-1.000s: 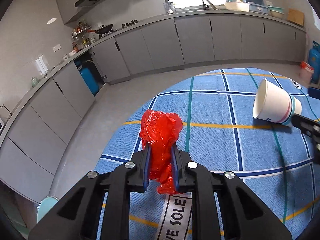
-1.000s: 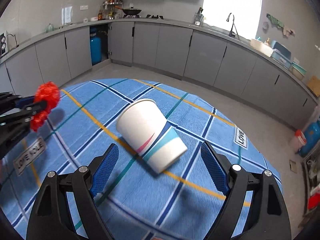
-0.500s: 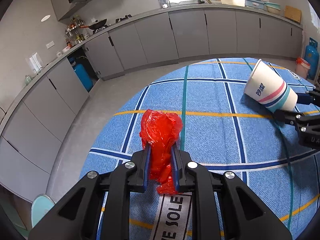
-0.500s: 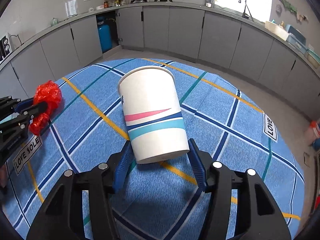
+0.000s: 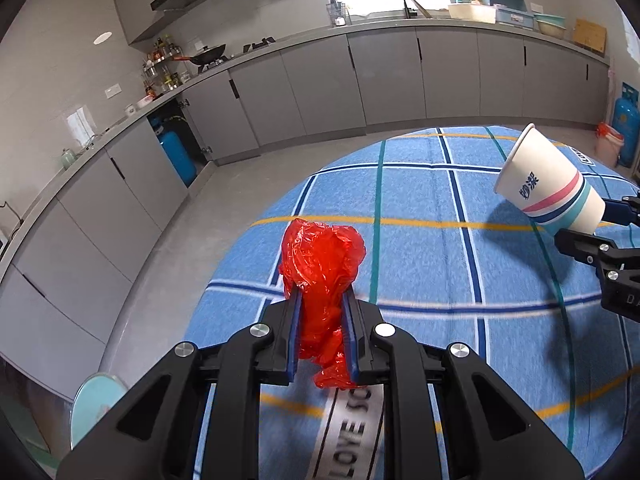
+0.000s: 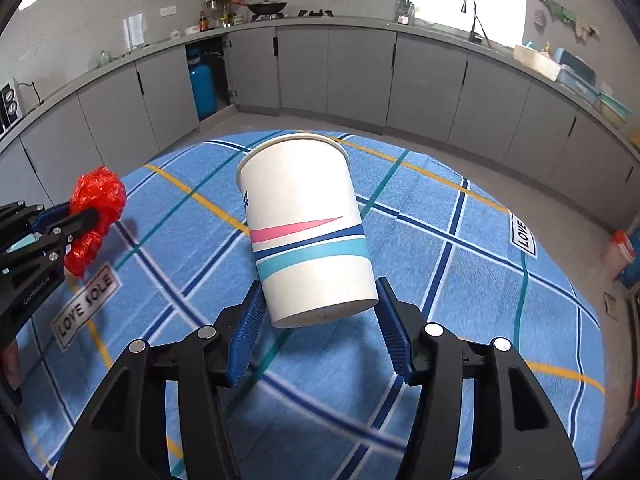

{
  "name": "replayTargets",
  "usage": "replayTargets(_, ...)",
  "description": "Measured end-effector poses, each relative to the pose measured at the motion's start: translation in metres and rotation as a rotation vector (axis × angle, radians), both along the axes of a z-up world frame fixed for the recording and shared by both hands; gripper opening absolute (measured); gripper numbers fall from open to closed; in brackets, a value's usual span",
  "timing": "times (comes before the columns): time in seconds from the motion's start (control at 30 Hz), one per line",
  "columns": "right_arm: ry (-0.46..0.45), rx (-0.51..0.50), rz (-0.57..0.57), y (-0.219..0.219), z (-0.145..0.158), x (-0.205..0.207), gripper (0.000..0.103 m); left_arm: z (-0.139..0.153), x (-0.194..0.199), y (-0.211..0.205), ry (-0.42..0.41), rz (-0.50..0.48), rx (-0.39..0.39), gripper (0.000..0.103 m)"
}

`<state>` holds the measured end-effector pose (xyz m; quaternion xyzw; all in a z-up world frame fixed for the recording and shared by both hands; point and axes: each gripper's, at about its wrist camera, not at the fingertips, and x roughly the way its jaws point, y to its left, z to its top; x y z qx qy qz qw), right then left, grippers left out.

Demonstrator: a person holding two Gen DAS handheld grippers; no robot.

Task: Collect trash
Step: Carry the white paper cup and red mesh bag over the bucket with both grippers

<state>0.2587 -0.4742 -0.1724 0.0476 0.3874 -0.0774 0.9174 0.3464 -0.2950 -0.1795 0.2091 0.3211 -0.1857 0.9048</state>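
Left gripper (image 5: 320, 300): clamped on a crumpled red plastic bag (image 5: 322, 264), blue pads squeezing it from both sides; the bag bulges above the fingertips and hangs a little below them.
Right gripper (image 6: 316, 320): its jaws have just been closing, and they now pinch the base of a white paper cup (image 6: 306, 228); the cup is lifted, mouth tilted away toward the cabinets.
Paper cup markings: pink swoosh, dark blue and teal bands near the base.
Table (image 6: 460, 280): round, covered by a blue plaid cloth with yellow, teal and navy lines; both pieces of trash are held above it, the bag toward its left edge, the cup nearer the middle.
Surroundings: grey kitchen cabinets (image 5: 392, 80) curve around behind the table.
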Motion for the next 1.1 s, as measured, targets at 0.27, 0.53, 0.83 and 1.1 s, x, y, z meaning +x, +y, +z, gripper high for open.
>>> replayTargets(0.27, -0.038, 0.024, -0.005, 0.03, 0.013, -0.022, 0.055, 0.007, -0.024, 0.033, -0.012, 0.031, -0.008, 0.018)
replayTargets(0.53, -0.067, 0.023, 0.025, 0.07, 0.021, -0.042, 0.055, 0.01, -0.049, 0.065, -0.024, 0.055, -0.013, 0.018)
replayTargets(0.83, -0.085, 0.037, 0.043, 0.099, 0.022, -0.061, 0.056, 0.012, -0.07, 0.097, -0.034, 0.08, -0.028, 0.018)
replayTargets(1.1, -0.091, 0.033, 0.061, 0.122, 0.024, -0.074, 0.056, 0.014, -0.087, 0.116, -0.043, 0.094, -0.038, 0.018)
